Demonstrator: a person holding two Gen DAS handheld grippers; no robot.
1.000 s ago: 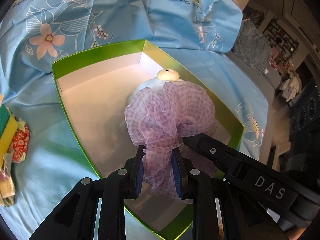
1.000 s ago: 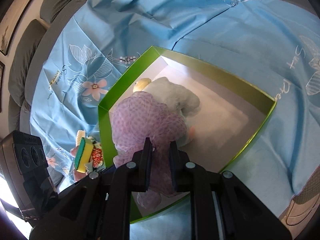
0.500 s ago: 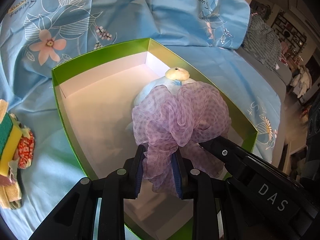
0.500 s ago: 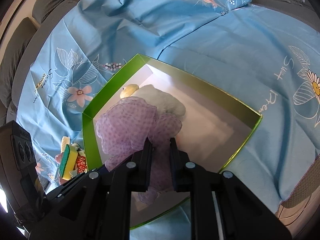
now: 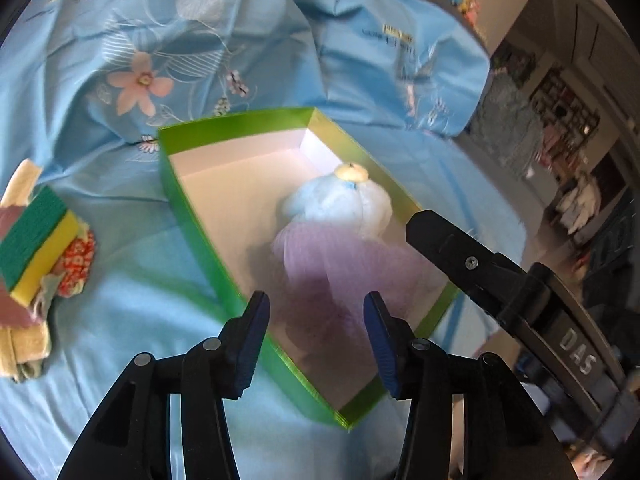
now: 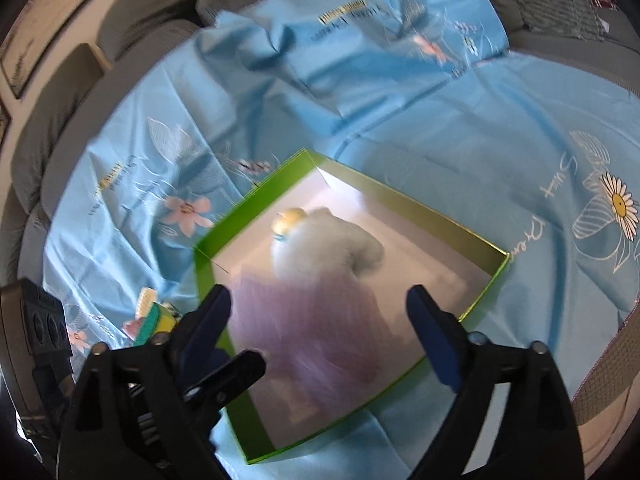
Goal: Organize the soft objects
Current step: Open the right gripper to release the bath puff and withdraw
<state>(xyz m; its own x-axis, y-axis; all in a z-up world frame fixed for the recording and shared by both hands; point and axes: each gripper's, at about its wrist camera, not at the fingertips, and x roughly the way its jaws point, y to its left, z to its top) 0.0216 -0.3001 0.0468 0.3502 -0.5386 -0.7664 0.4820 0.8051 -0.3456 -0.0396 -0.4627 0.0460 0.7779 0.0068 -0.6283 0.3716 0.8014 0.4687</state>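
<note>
A purple mesh bath pouf [image 5: 344, 268] lies blurred inside the green box [image 5: 200, 224], next to a pale blue plush toy [image 5: 340, 204] with a yellow top. My left gripper [image 5: 316, 316] is open and empty above the box's near edge. My right gripper [image 6: 320, 320] is open and empty above the pouf [image 6: 312, 320] in the box [image 6: 208, 280]. The plush toy [image 6: 320, 240] sits at the box's far side. The right gripper's finger shows in the left wrist view [image 5: 460, 248].
A green and yellow sponge [image 5: 36, 240] lies on a pile of cloths [image 5: 24, 344] left of the box on the blue floral sheet [image 5: 160, 40]. The sponge also shows in the right wrist view [image 6: 154, 320]. Grey sofa cushions [image 6: 60, 92] lie behind.
Both grippers opened and let go of the purple pouf, which dropped into the box. Both grippers rose and pulled back a little.
</note>
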